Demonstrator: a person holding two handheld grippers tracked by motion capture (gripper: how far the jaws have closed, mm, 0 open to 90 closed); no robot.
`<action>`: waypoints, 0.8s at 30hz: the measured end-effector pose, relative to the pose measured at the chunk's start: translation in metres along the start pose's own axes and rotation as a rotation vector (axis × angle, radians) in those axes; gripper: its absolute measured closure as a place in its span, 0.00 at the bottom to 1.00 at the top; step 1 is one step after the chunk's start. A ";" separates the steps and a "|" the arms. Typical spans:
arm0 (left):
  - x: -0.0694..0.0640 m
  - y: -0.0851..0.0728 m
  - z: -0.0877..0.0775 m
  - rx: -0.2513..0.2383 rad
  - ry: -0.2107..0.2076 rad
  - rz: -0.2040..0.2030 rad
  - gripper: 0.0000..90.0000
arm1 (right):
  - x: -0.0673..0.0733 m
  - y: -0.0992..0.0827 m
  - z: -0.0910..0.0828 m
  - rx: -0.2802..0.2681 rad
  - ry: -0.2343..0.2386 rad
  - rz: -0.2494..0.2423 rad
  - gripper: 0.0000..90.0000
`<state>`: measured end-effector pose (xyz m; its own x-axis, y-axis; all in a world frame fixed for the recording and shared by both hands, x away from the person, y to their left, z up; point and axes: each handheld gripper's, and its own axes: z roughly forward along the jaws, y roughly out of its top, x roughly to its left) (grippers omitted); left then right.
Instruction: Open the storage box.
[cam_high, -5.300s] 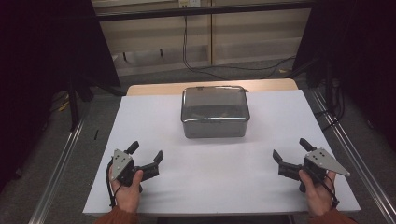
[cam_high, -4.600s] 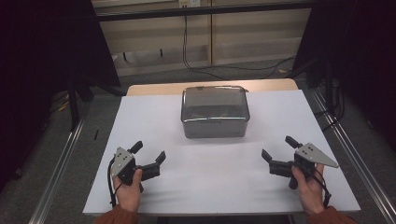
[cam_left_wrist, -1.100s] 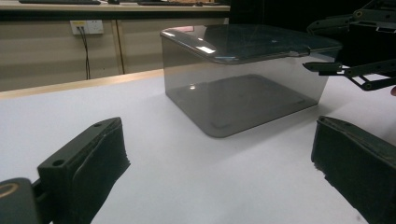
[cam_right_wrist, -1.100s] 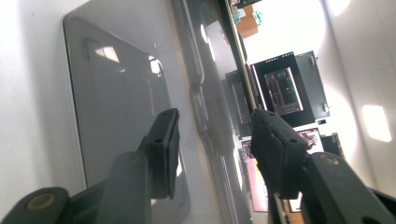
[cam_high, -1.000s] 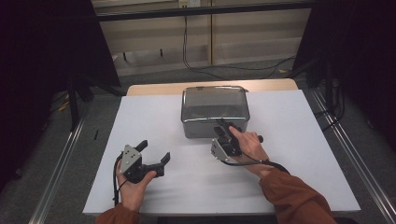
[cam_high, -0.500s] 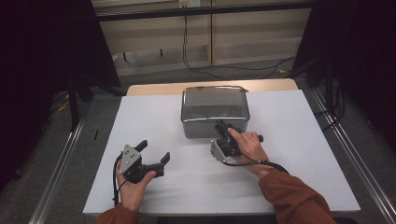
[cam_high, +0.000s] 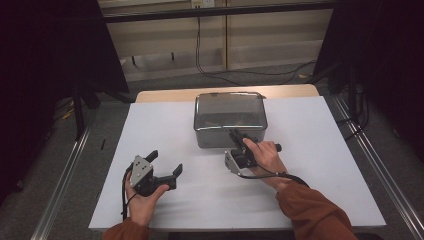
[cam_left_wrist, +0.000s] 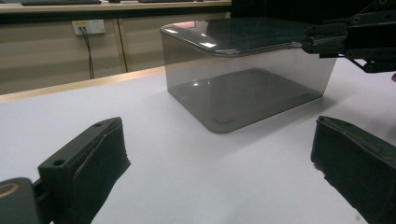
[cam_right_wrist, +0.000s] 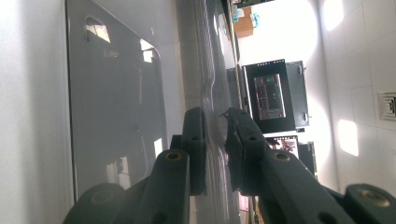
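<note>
Two claws: right claw (cam_high: 239, 138) pinching lid (cam_high: 229, 109) rim of box (cam_left_wrist: 247, 93), thin hold, may slip; left claw (cam_high: 165, 167) open, idle on bench (cam_high: 310, 150).

A box (cam_high: 229, 120) sits on the desk (cam_high: 320, 150) toward its far middle, with a lid (cam_left_wrist: 243, 35) on top. The right gripper (cam_high: 239, 141) is at the box's near right corner, turned on its side, its fingers (cam_right_wrist: 196, 140) closed on the lid's edge, one on each face. The left gripper (cam_high: 162, 166) rests on the desk well apart to the near left of the box, jaws spread wide and pointing toward it.
</note>
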<state>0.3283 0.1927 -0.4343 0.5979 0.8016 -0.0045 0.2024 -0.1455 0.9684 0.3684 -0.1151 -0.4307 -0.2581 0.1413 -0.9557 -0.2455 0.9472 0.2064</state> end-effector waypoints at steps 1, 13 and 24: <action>0.000 0.000 0.000 -0.001 0.000 -0.003 0.04 | 0.000 0.000 0.000 0.000 0.000 0.000 0.87; 0.002 0.000 -0.001 -0.003 -0.005 -0.017 0.04 | -0.002 -0.001 -0.001 -0.005 -0.003 0.019 0.87; 0.002 0.000 -0.001 -0.002 -0.004 -0.025 0.04 | -0.005 -0.002 -0.001 -0.014 -0.008 0.029 0.87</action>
<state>0.3281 0.1948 -0.4338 0.5956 0.8028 -0.0292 0.2152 -0.1244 0.9686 0.3688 -0.1178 -0.4261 -0.2577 0.1711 -0.9510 -0.2510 0.9386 0.2369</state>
